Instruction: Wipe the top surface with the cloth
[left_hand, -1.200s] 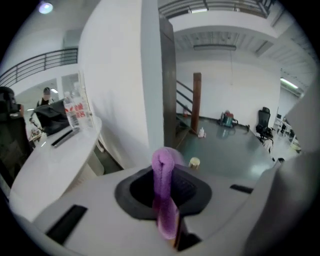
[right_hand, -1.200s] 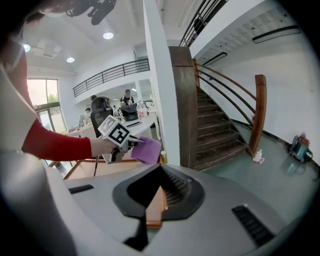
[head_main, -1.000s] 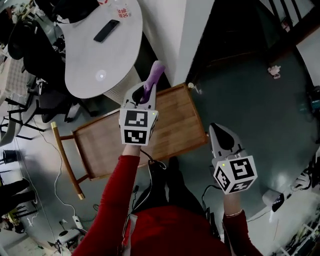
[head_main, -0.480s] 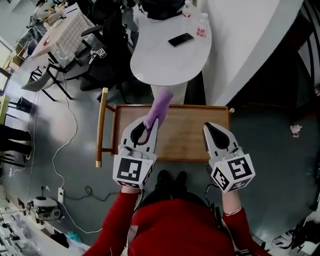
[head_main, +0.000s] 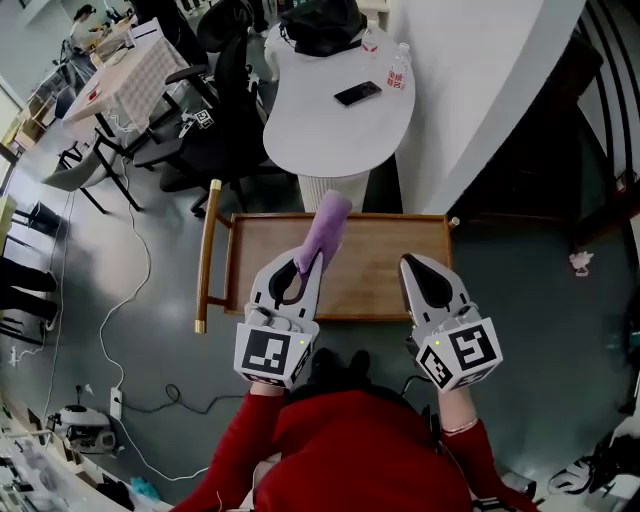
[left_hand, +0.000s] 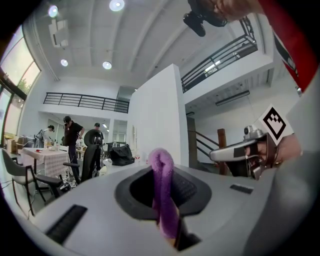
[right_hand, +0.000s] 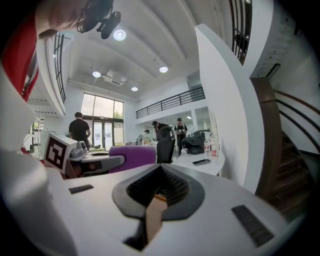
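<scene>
A wooden cart with a flat top surface (head_main: 375, 262) stands below me in the head view. My left gripper (head_main: 306, 262) is shut on a purple cloth (head_main: 325, 230) that sticks up past its tip, held over the left part of the top. The same purple cloth (left_hand: 163, 192) shows pinched between the jaws in the left gripper view. My right gripper (head_main: 420, 268) hovers over the top's right front edge, shut with nothing in it. In the right gripper view the right gripper (right_hand: 160, 192) points level into the room, and the cloth (right_hand: 132, 156) shows to its left.
A white rounded table (head_main: 330, 110) with a phone (head_main: 357, 93) and bottles stands just behind the cart. A white wall (head_main: 480, 90) rises at the right. Office chairs (head_main: 215, 130) and a floor cable (head_main: 140, 290) lie to the left. People stand far off.
The head view has swung so the cart now lies square below me. Both grippers have come together over its front edge, the left still carrying the cloth.
</scene>
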